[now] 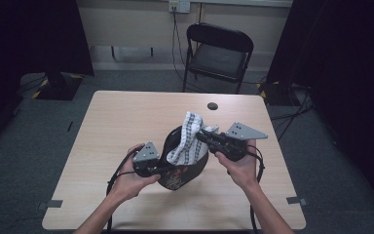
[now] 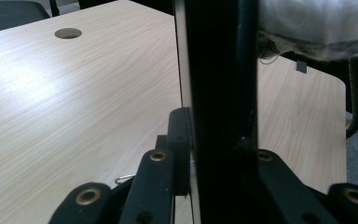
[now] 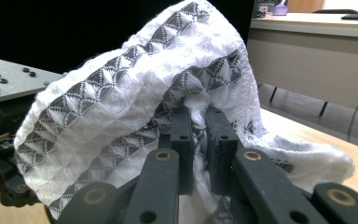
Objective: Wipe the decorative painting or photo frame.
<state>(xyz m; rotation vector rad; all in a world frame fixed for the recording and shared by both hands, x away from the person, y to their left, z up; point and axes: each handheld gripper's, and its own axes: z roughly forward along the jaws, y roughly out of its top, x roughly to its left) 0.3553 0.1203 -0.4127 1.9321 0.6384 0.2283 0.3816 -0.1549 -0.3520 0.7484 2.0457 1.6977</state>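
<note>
The towel (image 3: 121, 107) hides the bowl's (image 1: 185, 175) inside; both forearms are cut off.

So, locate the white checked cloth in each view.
High view: white grey-checked waffle cloth at table centre, draped into the black bowl.
Left gripper view: top right corner, beside the bowl's dark wall.
Right gripper view: centre, pinched in the right tongs.
Shared landmark: pale wooden table.

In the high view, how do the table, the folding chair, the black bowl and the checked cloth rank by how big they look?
1. Table
2. Folding chair, though it stands farther back
3. Black bowl
4. Checked cloth; it looks close to the bowl, so their order is unsure.
</note>
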